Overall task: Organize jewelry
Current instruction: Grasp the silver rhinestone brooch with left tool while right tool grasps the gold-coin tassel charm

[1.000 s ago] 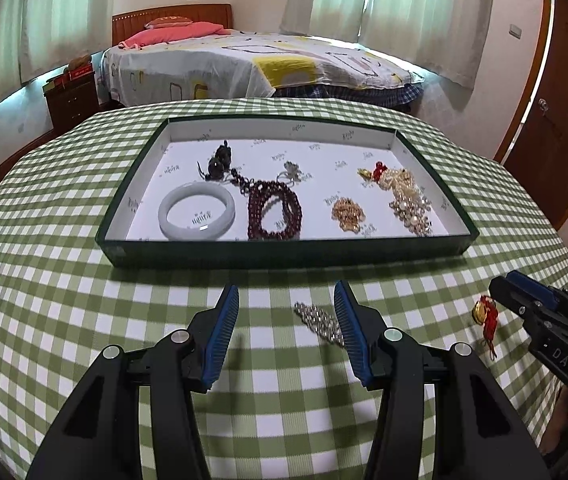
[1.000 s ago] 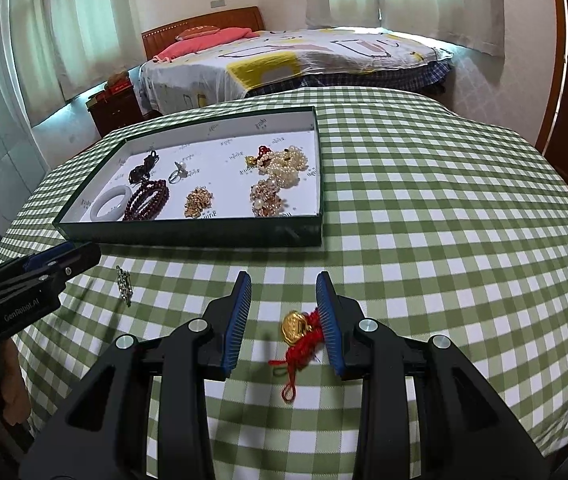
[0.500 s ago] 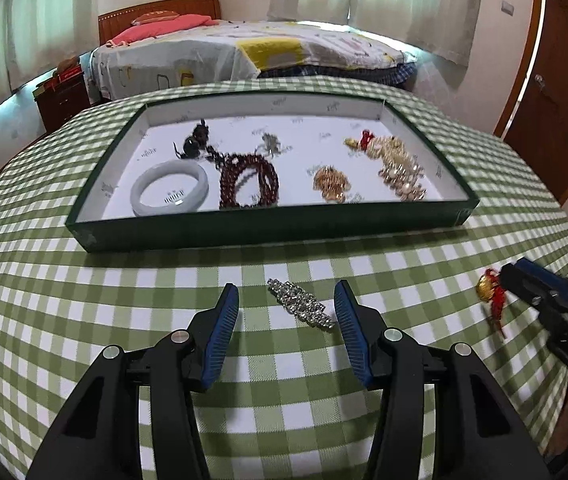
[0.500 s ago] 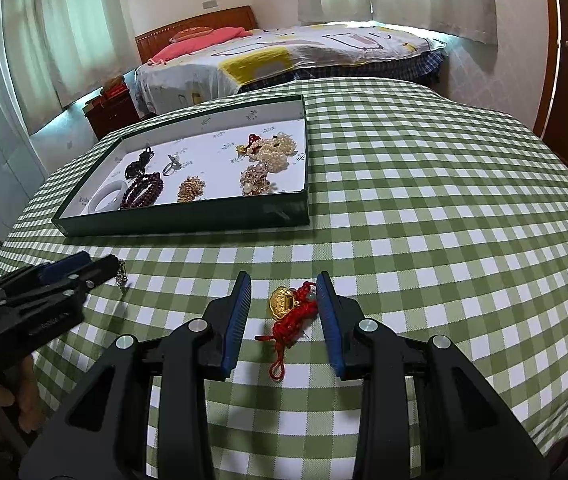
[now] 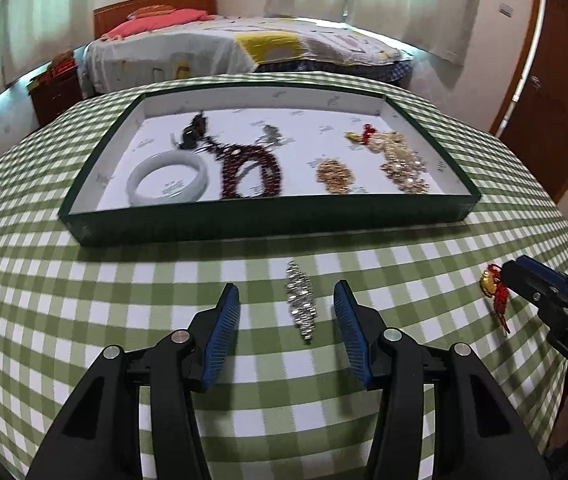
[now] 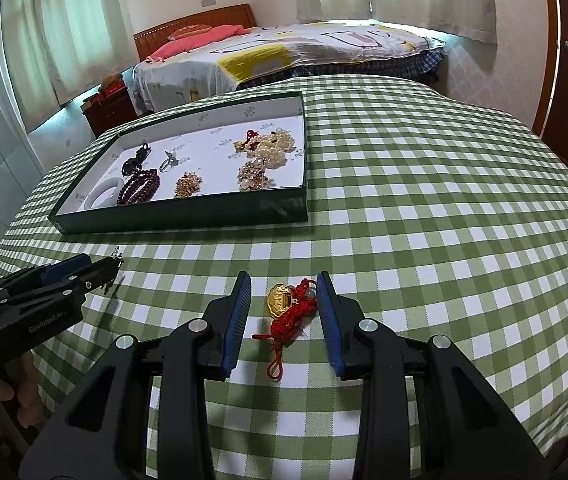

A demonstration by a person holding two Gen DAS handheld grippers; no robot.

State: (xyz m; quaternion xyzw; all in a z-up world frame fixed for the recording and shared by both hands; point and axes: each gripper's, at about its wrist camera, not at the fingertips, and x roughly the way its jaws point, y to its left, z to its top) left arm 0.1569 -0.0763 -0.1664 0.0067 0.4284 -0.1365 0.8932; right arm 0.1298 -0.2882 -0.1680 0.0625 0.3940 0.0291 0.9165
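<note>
**Both grippers spread over loose pieces on the bench**

We see our left gripper (image 5: 286,308) released, its blue pads either side of a silver rhinestone piece (image 5: 301,306) that lies on the green checked bench (image 5: 84,320), touching neither pad. Our right gripper (image 6: 284,314) is likewise spread wide around a gold pendant with red knotted cord (image 6: 284,306); the cord sits just beside the right-hand pad. Beyond both, the dark green tray (image 5: 268,222) holds a pale bangle (image 5: 168,178), dark red beads (image 5: 250,170), a gold cluster (image 5: 335,176) and pearl pieces (image 5: 399,160), lying apart from one another.
</note>
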